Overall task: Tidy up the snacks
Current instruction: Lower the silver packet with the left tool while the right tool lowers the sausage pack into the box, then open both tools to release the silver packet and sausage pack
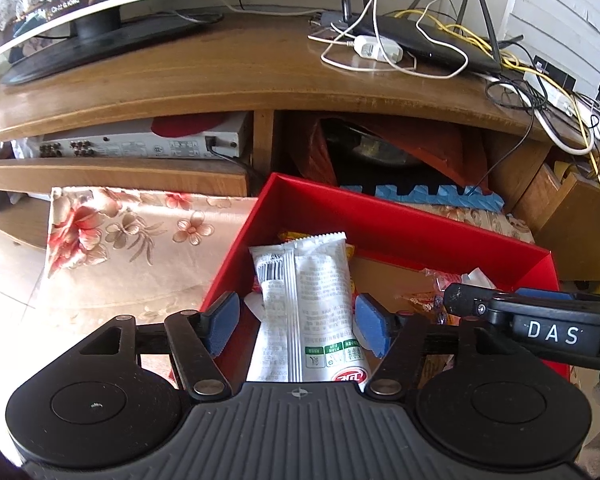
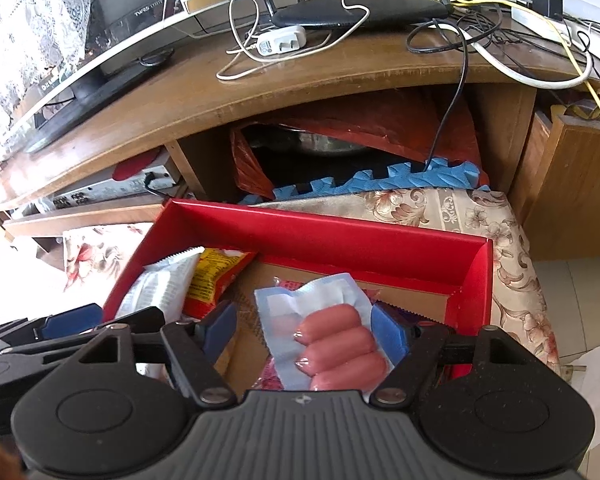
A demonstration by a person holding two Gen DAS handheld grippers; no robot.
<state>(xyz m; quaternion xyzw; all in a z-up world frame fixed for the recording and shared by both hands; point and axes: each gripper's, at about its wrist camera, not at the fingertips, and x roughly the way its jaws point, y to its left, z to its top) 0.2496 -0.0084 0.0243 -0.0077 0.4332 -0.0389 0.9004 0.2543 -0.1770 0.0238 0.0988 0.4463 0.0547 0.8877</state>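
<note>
Left gripper [image 1: 298, 322] gapes around the boxed white packet [image 1: 304, 304], at twelve o'clock; right gripper [image 2: 306, 332], half-open with its grip unclear, must drop its sausage pack [image 2: 332, 344] into the red box [image 2: 380, 240].

2 close downward views, shared red box [image 1: 380, 216]

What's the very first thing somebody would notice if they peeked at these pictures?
Probably the bright red box, sitting open on a flowery cloth in front of a wooden TV stand. Next, the pack of pink sausages between the fingers of the right hand-held gripper, low over the box. A long white snack packet lies in the box's left part, between the open fingers of the left hand-held gripper.
</note>
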